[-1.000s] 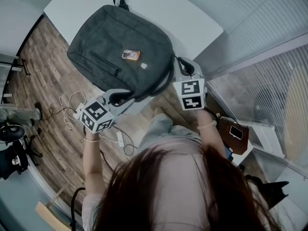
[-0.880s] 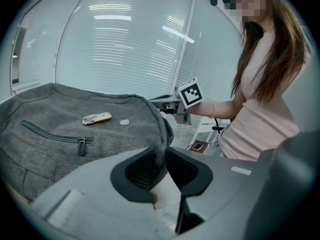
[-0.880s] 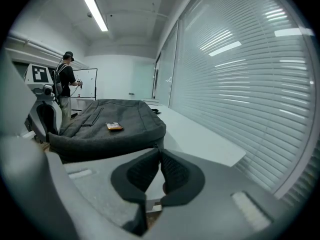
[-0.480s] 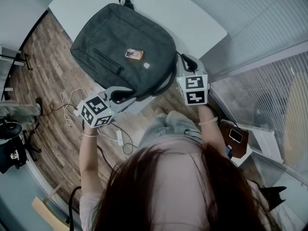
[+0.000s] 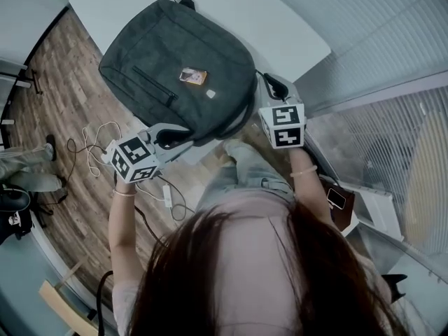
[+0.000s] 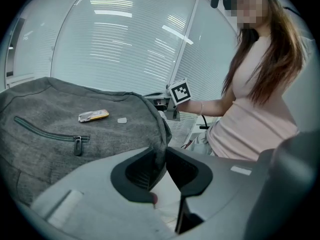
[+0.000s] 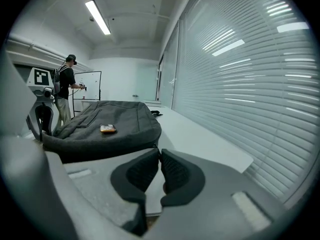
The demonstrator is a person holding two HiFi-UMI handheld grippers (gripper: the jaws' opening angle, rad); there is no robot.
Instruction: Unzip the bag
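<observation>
A dark grey backpack [image 5: 175, 61] lies flat on the white table [image 5: 280, 19], with an orange tag [image 5: 190, 76] on its front. My left gripper [image 5: 183, 140] is at its near edge. In the left gripper view, a fold of the backpack [image 6: 60, 134] runs down between the pads, and the left gripper [image 6: 161, 166] is shut on it. My right gripper [image 5: 264, 80] is at the bag's right side by the strap. In the right gripper view, the right gripper [image 7: 159, 154] has its tips closed together on a small dark zip pull at the corner of the backpack [image 7: 100, 129].
White cables [image 5: 98, 138] trail over the wooden floor left of the table. A brown bag [image 5: 339, 205] sits low on the right beside the blinds. Another person [image 7: 65, 94] stands far behind the table. The front pocket's zip [image 6: 77, 145] is closed.
The view has shifted a little. Both grippers keep their places at the bag's near edge, and the bag has not visibly moved.
</observation>
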